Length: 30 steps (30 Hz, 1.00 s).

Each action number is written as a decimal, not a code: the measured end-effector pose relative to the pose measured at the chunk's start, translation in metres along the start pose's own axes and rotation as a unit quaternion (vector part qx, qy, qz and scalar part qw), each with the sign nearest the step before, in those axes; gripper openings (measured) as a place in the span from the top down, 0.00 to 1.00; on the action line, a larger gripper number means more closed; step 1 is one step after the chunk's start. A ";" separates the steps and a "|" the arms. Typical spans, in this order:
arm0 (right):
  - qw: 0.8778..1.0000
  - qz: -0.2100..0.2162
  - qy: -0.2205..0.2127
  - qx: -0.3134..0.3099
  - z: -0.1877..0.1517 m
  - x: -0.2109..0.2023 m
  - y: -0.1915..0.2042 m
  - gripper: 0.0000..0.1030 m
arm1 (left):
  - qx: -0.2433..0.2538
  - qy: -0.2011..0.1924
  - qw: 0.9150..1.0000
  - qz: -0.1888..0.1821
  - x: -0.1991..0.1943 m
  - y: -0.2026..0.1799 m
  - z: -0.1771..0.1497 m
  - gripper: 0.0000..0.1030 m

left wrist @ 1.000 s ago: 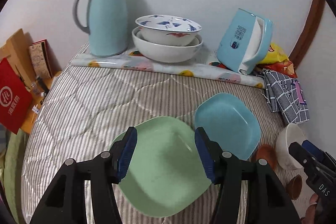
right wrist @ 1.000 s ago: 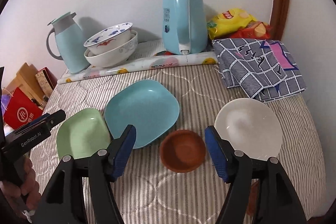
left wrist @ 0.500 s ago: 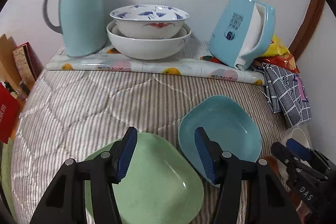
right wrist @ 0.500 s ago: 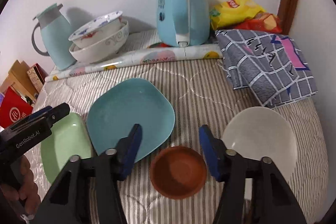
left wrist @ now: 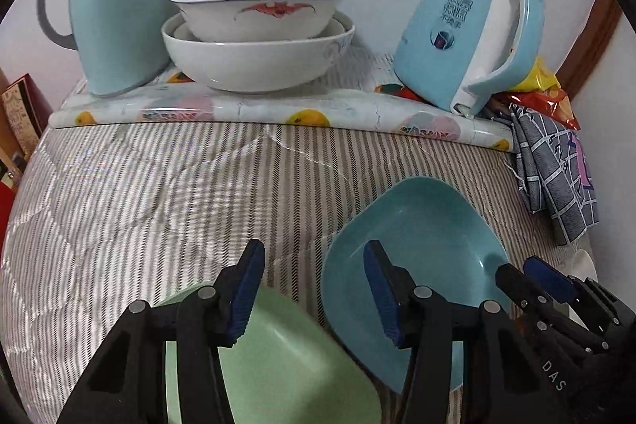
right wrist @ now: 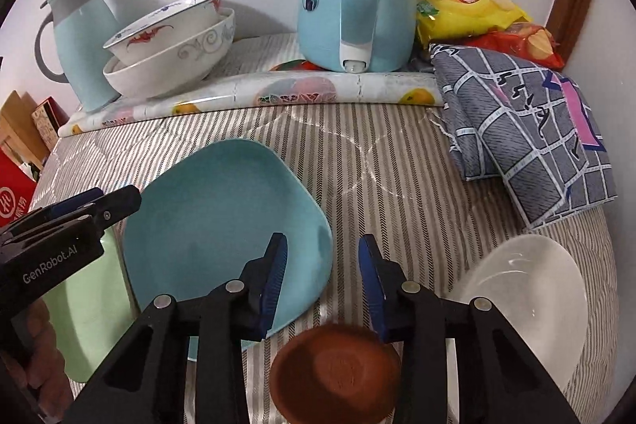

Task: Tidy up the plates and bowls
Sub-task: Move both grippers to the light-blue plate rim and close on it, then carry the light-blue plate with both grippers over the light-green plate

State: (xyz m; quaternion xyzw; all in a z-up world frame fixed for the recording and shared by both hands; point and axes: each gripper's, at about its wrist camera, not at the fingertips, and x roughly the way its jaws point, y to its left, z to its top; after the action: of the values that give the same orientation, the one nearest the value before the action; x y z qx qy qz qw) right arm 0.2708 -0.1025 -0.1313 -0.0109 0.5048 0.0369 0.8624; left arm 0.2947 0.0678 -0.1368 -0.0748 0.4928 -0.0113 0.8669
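My views are evenly lit and soft; the jug shadows the wall right of it, edges bow, and the brown bowl blurs

"GenRobot.AI" on left hand-held gripper; "DAS" on right hand-held gripper

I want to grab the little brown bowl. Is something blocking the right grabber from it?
Nothing visible blocks it. The right gripper hangs open just above the brown bowl, with only bare striped cloth ahead. The blue plate lies to its left.
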 end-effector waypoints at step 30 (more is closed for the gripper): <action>0.999 -0.011 -0.031 0.016 0.003 -0.023 -0.005 0.93 | 0.011 -0.021 0.999 -0.027 -0.022 -0.016 0.004 0.88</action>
State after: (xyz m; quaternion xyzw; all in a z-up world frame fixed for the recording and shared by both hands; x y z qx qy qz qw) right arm 0.2628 -0.1089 -0.1097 -0.0012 0.4783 0.0197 0.8780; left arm 0.2877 0.0546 -0.1141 -0.0790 0.4718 -0.0388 0.8773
